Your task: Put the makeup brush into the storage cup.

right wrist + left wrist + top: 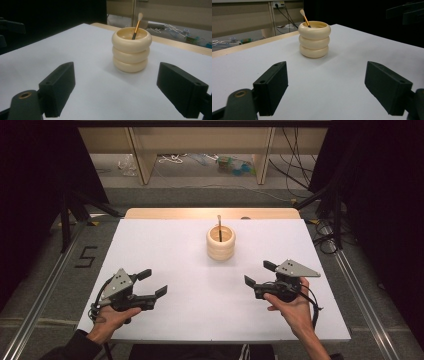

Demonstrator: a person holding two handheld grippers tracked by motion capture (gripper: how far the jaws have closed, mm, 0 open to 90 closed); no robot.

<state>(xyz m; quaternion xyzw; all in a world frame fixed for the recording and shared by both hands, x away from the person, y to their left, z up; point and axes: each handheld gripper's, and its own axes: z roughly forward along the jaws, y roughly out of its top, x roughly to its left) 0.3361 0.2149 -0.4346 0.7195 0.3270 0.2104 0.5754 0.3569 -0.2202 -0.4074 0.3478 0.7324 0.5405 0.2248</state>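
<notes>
A cream ribbed holder [220, 242] made of three stacked rings stands upright toward the back middle of the white table [165, 245]. A small brush [219, 226] with a dark and orange handle leans inside it, pale bristles up. The holder [314, 39] and its brush [304, 17] lie ahead of my left gripper [325, 88], and the same holder [131, 49] and brush [137, 25] ahead of my right gripper [116, 90]. My left gripper [153, 283] rests at the front left, open and holding nothing. At the front right my right gripper [259, 273] is open and holds nothing too.
A strip of bare wood [165, 213] runs along the table's far edge. Beyond it stand wooden furniture legs [142, 160], cables [295, 165] and small clutter [232, 166] on the floor. Black stands [70, 210] and metal rails [357, 295] flank the table.
</notes>
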